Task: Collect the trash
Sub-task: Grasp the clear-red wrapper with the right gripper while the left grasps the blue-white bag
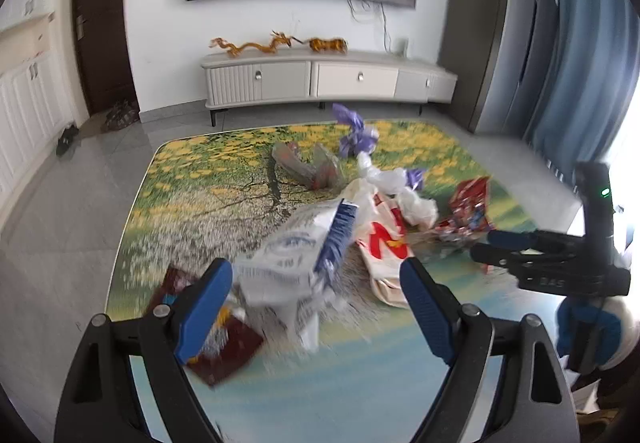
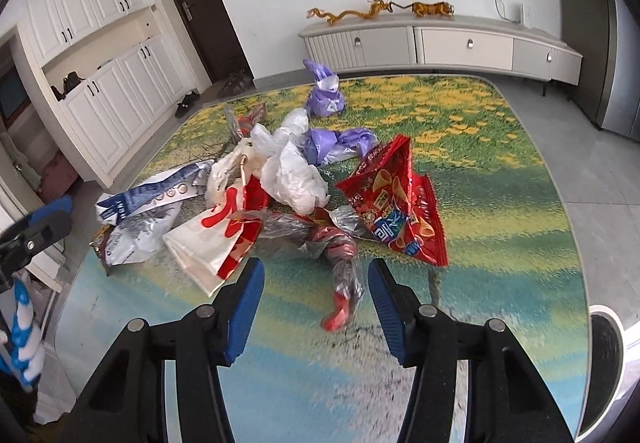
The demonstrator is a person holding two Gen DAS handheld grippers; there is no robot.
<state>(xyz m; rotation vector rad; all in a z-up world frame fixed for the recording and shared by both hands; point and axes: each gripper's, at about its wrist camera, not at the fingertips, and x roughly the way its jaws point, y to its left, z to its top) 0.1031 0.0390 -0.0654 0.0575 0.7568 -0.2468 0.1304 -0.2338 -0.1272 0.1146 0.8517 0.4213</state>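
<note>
1. My left gripper [image 1: 316, 307] is wide open, the blue-and-white bag [image 1: 296, 255] between its fingers (not pinched yet).
2. My right gripper [image 2: 316, 307] is wide open over the twisted red wrapper [image 2: 342, 275].
3. All the trash is on the table [image 2: 500, 243]; I judge nothing is collected.

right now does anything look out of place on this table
Yes: a heap of trash litters the table, including a red snack bag, purple bags and crumpled white plastic. Both grippers, left and right, are open and hold nothing.

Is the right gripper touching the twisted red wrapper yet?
Apart. The right wrist view shows the right gripper open, its blue pads either side of the twisted red wrapper, with table showing between.
</note>
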